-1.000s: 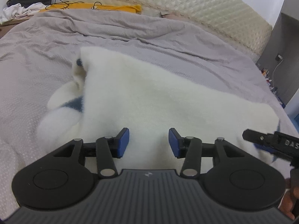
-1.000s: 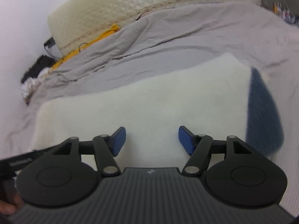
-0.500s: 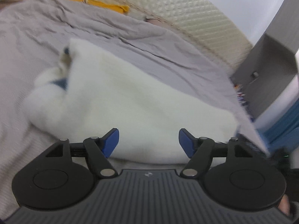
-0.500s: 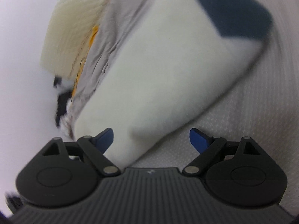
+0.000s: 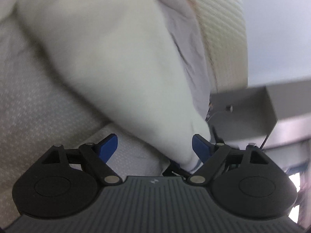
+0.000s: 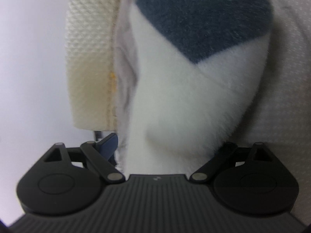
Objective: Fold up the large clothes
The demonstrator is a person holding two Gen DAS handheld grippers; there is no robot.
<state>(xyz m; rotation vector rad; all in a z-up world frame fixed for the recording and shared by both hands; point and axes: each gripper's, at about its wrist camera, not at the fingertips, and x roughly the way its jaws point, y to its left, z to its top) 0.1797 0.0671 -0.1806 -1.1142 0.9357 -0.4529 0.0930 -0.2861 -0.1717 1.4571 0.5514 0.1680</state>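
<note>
Both grippers stood wide open. Between the left gripper's (image 5: pixel 155 145) blue pads (image 5: pixel 108 145), a narrow white corner of the garment (image 5: pixel 116 54) reached down against the right-hand pad, the other pad standing clear of it over the bed sheet (image 5: pixel 33 112); nothing was clamped. The right gripper (image 6: pixel 167 145) had a thick fleecy fold of the same garment (image 6: pixel 184 101) filling most of the gap between its fingers, hiding the right pad, while the left pad (image 6: pixel 108 145) sat just beside the fabric, whether touching I could not tell.

Lying on the bed, the garment in the left view ran long from upper left down to its corner at lower right, blurred throughout. In the right view it ran upward away from the gripper.

Only the right view showed the dark blue patch (image 6: pixel 204 21) at the garment's far end. Only the left view showed grey furniture (image 5: pixel 243 112) beyond the bed's edge. The quilted cream headboard (image 5: pixel 223 35) appeared in both, with grey bedding bunched between it and the garment.
</note>
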